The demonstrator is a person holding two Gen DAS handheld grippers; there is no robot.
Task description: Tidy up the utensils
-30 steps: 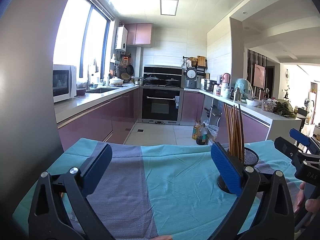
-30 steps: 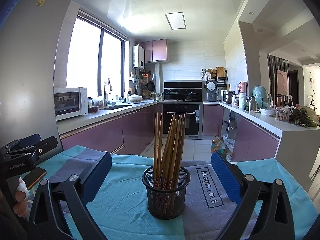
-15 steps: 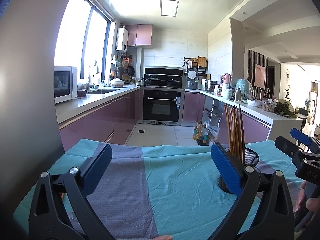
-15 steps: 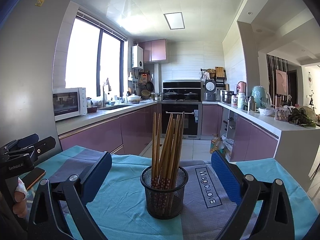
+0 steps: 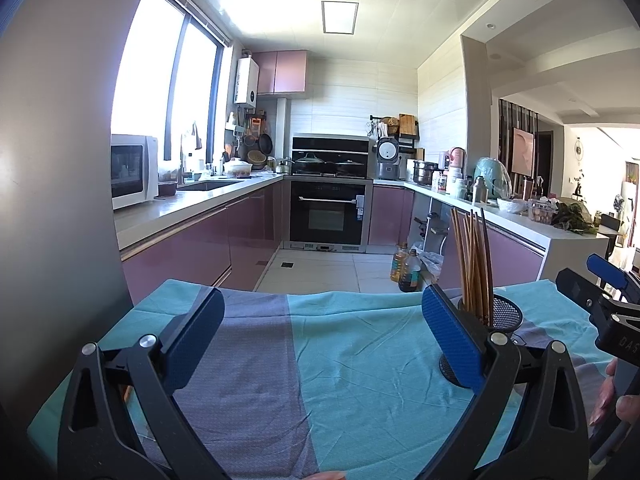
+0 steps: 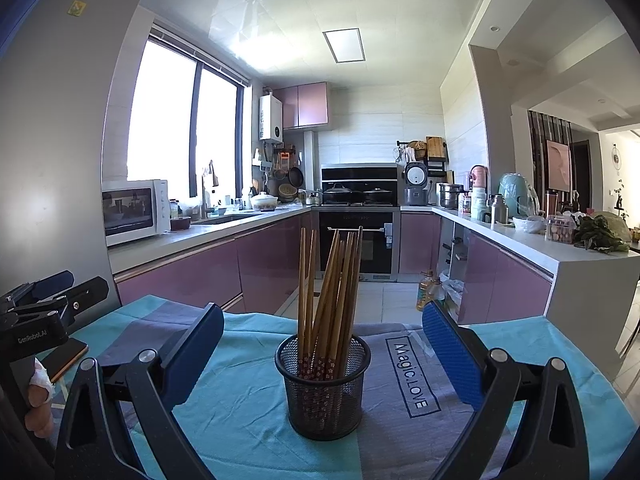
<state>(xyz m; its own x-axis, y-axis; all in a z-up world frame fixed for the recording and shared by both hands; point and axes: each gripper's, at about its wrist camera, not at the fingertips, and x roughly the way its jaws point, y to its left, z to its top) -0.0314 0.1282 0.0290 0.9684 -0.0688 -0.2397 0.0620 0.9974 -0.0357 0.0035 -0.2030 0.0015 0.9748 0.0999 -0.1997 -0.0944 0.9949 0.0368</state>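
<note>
A black mesh holder (image 6: 324,388) stands upright on the teal and grey cloth (image 6: 248,420), with several wooden chopsticks (image 6: 332,300) standing in it. My right gripper (image 6: 320,344) is open and empty, its jaws wide on either side of the holder, a little short of it. In the left wrist view the holder (image 5: 500,320) and chopsticks (image 5: 472,256) stand to the right, partly behind my right finger. My left gripper (image 5: 320,332) is open and empty above bare cloth (image 5: 360,360). Each gripper shows at the edge of the other's view.
A dark phone (image 6: 66,356) lies on the cloth at the left edge. Beyond the table is a kitchen floor with oil bottles (image 5: 404,268), purple cabinets and an oven (image 5: 328,216). A grey fridge wall (image 5: 52,160) stands close on the left.
The right wrist view has drifted slightly, so the holder sits a touch more to the left. The left gripper has barely moved. Both grippers stay open.
</note>
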